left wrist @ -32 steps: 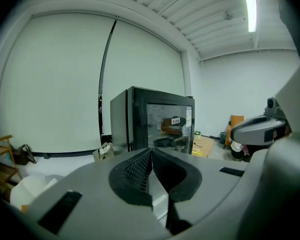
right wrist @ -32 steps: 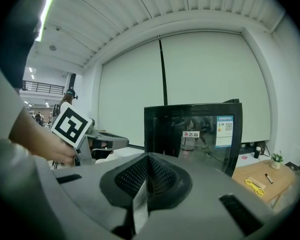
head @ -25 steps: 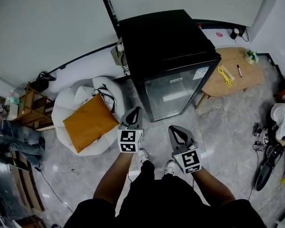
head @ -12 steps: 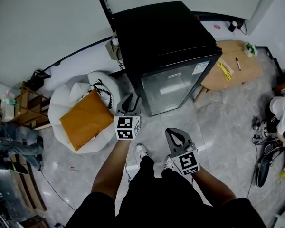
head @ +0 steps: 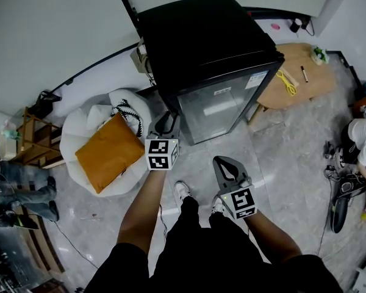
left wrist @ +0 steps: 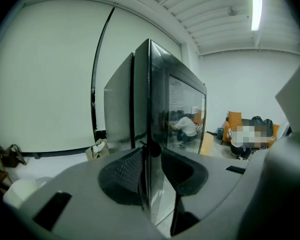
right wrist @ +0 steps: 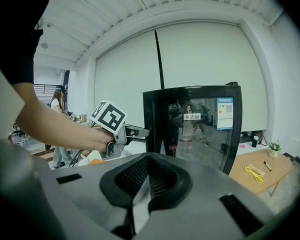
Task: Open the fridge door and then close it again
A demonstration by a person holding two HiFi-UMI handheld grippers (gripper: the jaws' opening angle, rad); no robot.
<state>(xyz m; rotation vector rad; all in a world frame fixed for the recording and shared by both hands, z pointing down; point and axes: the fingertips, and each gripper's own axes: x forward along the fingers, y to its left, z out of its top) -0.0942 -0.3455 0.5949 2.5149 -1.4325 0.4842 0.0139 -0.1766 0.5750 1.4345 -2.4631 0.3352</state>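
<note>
Right gripper view: fridge door (right wrist: pixel 202 139) bears white label (right wrist: pixel 192 116); blue label (right wrist: pixel 223 113).

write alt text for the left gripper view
The left gripper's tongs, which have just been closing a little, stand apart around the front corner edge of a black fridge, whose glass door is shut. Behind are a pale wall and a lit ceiling.
</note>
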